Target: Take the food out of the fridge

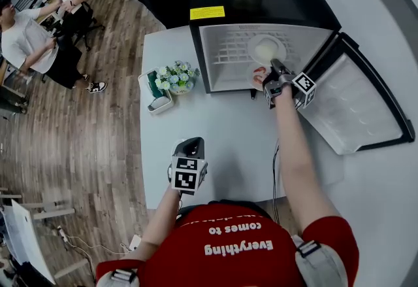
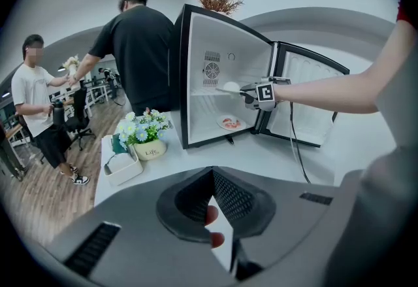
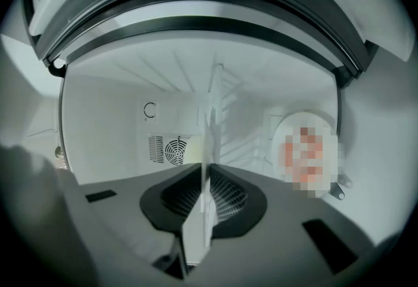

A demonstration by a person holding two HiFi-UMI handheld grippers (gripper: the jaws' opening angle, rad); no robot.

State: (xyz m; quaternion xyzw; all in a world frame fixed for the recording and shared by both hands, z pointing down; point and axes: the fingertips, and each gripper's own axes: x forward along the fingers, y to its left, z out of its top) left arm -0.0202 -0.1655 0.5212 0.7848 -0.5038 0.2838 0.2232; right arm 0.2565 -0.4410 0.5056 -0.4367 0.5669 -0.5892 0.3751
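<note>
Food: white bun [image 1: 264, 51] on top plate [image 3: 208, 148], on the fridge [image 1: 222, 50] shelf. Red food on lower plate [image 1: 257, 75], fridge floor. Right gripper [image 1: 275, 65] reaches level inside, jaws clamped on top plate's near rim; straight pull-out looks clear. Left gripper [image 2: 212, 178] closed, empty, well back over table [image 1: 215, 129].

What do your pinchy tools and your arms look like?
The left gripper and right gripper are grey with black meshed pads. Each carries a cube of black-and-white square markers. A thin black cable hangs from the right one. The arms are bare below the short sleeves of a red shirt with white lettering.
</note>
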